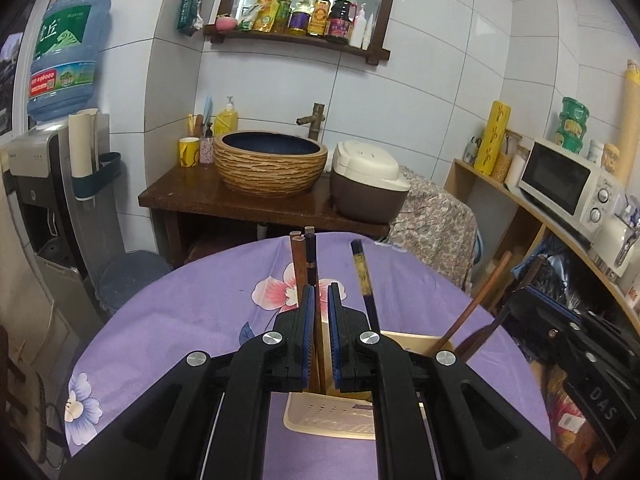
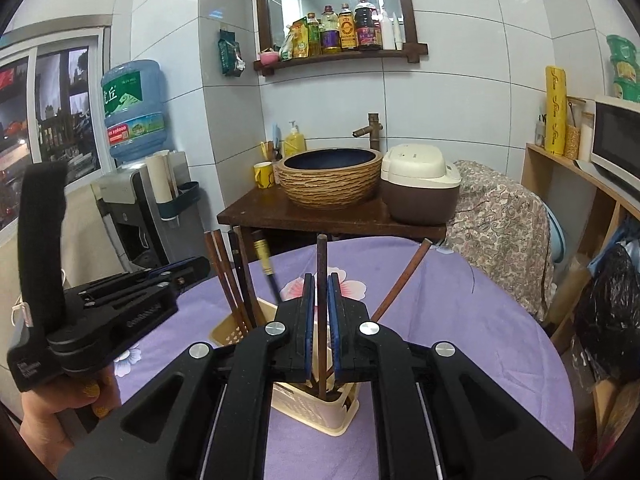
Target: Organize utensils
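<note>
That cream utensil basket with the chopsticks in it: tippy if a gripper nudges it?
Probably. The cream slotted basket looks like thin, light plastic, and the chopsticks stand tall above its rim and lean outward. On the purple tablecloth it may slide before tipping.

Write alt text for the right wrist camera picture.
The right gripper holds a brown chopstick upright over a cream basket of chopsticks on a purple floral tablecloth. The left gripper is at left.
</note>
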The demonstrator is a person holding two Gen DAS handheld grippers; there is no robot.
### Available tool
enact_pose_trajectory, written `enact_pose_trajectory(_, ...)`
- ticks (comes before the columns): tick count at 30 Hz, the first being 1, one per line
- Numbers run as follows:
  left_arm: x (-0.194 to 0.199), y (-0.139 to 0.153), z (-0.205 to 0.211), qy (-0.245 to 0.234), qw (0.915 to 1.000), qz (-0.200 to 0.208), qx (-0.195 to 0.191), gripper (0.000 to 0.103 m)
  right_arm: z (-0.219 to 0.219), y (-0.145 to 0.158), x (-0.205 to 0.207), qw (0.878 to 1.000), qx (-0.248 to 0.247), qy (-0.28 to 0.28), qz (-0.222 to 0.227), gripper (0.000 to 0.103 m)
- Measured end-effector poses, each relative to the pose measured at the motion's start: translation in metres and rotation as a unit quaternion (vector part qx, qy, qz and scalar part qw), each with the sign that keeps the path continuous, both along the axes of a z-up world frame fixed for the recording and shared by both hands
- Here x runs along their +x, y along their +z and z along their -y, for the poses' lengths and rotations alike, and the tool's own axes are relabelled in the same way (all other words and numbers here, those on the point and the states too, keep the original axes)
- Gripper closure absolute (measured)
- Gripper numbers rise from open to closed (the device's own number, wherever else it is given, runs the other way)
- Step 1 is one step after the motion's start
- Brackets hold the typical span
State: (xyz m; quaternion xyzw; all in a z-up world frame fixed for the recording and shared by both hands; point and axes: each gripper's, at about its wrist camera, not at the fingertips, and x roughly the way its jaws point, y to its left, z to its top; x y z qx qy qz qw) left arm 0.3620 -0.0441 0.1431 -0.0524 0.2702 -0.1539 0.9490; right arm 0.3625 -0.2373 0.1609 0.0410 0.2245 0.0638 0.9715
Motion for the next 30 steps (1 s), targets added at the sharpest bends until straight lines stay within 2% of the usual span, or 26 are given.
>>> enact_pose_trajectory(1,-0.004,0.002,-0.001,0.0,1.0,0.005,0.001,0.093,0.001,0.001,-0.002,1.0,0.0,-0.002,0.005,0.078)
enact_pose_trajectory(2,-0.007,0.002,0.0,0.0,1.0,0.009,0.003,0.087,0.003,0.001,-0.005,1.0,0.003,-0.003,0.011,0.067)
enact_pose_trajectory(3,-0.012,0.003,-0.001,0.001,0.9999,0.014,0.002,0.073,0.006,0.002,-0.011,1.0,0.011,-0.006,0.024,0.049)
enact_pose_trajectory(4,-0.021,0.005,-0.005,0.002,0.9997,0.025,-0.002,0.065,0.008,0.003,-0.016,0.999,0.015,-0.009,0.032,0.042)
enact_pose_trajectory(6,-0.04,0.008,-0.014,0.008,0.9986,0.052,-0.01,0.035,0.011,0.004,-0.027,0.999,0.018,-0.012,0.041,0.038)
enact_pose_trajectory(7,-0.048,0.008,-0.016,0.012,0.9979,0.063,-0.012,0.03,0.013,0.002,-0.037,0.999,0.018,-0.013,0.045,0.033)
enact_pose_trajectory(9,-0.072,0.007,-0.028,0.026,0.995,0.095,-0.016,0.008,0.016,-0.001,-0.056,0.998,0.017,-0.022,0.057,0.016)
enact_pose_trajectory(10,-0.081,0.005,-0.032,0.03,0.9938,0.105,-0.019,0.005,0.017,-0.003,-0.066,0.998,0.015,-0.023,0.063,0.014)
enact_pose_trajectory(11,-0.094,0.001,-0.038,0.033,0.9922,0.117,-0.024,0.006,0.017,-0.008,-0.078,0.997,0.01,-0.025,0.068,0.014)
enact_pose_trajectory(13,-0.11,-0.004,-0.043,0.03,0.9911,0.128,-0.021,0.006,0.015,-0.018,-0.099,0.997,-0.006,-0.026,0.074,0.006)
enact_pose_trajectory(17,-0.155,-0.029,-0.052,0.04,0.988,0.149,0.005,0.006,0.006,-0.052,-0.147,0.997,-0.03,-0.032,0.069,0.006)
enact_pose_trajectory(21,-0.197,-0.06,-0.053,0.051,0.9869,0.149,0.035,0.006,-0.009,-0.094,-0.195,0.997,-0.047,-0.038,0.056,0.006)
enact_pose_trajectory(24,-0.233,-0.084,-0.053,0.083,0.9833,0.151,0.057,0.006,-0.024,-0.122,-0.231,0.996,-0.058,-0.047,0.05,0.006)
enact_pose_trajectory(26,-0.254,-0.095,-0.056,0.102,0.9822,0.148,0.054,0.006,-0.032,-0.135,-0.255,0.996,-0.053,-0.054,0.052,0.006)
enact_pose_trajectory(30,-0.29,-0.114,-0.061,0.121,0.985,0.12,0.025,0.006,-0.038,-0.142,-0.292,0.994,-0.047,-0.074,0.064,0.006)
